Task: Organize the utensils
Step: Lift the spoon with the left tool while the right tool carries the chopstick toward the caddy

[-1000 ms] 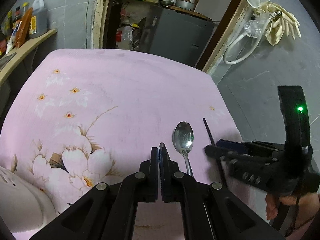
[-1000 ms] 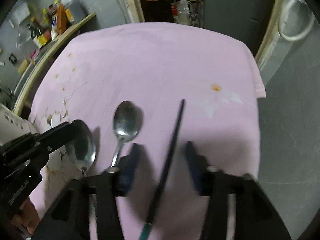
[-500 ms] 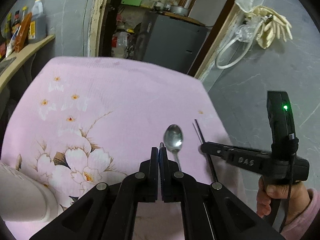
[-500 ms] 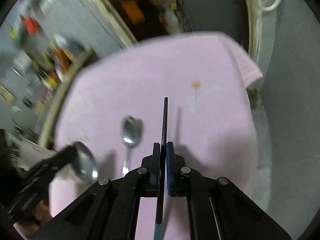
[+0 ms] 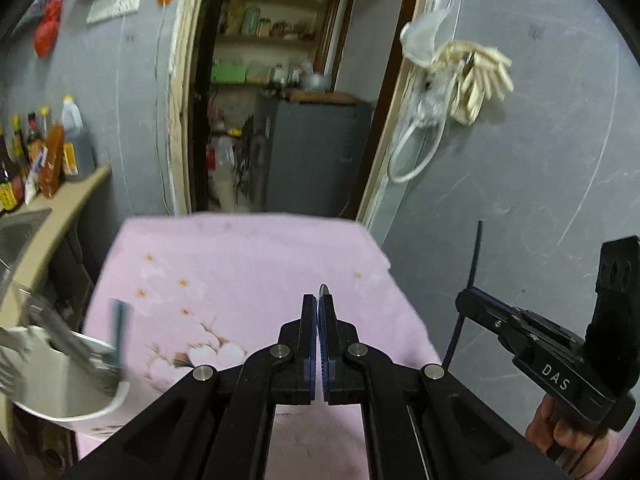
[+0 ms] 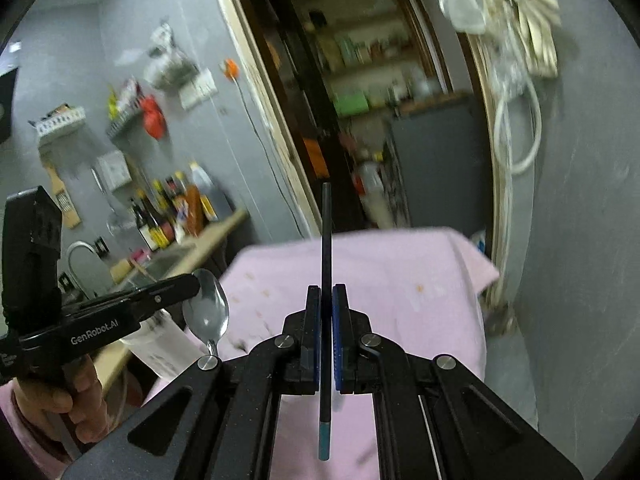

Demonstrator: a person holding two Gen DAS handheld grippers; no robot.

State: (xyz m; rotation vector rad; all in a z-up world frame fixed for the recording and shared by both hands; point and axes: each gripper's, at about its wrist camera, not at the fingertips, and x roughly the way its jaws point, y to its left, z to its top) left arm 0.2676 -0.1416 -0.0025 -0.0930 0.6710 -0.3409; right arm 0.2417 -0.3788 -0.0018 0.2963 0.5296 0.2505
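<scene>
Both my grippers have lifted off the pink cloth. My right gripper clamps the chopstick, left gripper the spoon; I should lower both steadily into the holder at eight o'clock.

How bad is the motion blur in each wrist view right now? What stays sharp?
Left wrist: utensil holder at lower left badly smeared, left gripper crisp. Right wrist: shelves and bottles smeared, while right gripper, chopstick and spoon stay fairly sharp.

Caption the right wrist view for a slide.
Right hand-held gripper shut on a black chopstick above the pink cloth; left hand-held gripper holds a spoon.
</scene>
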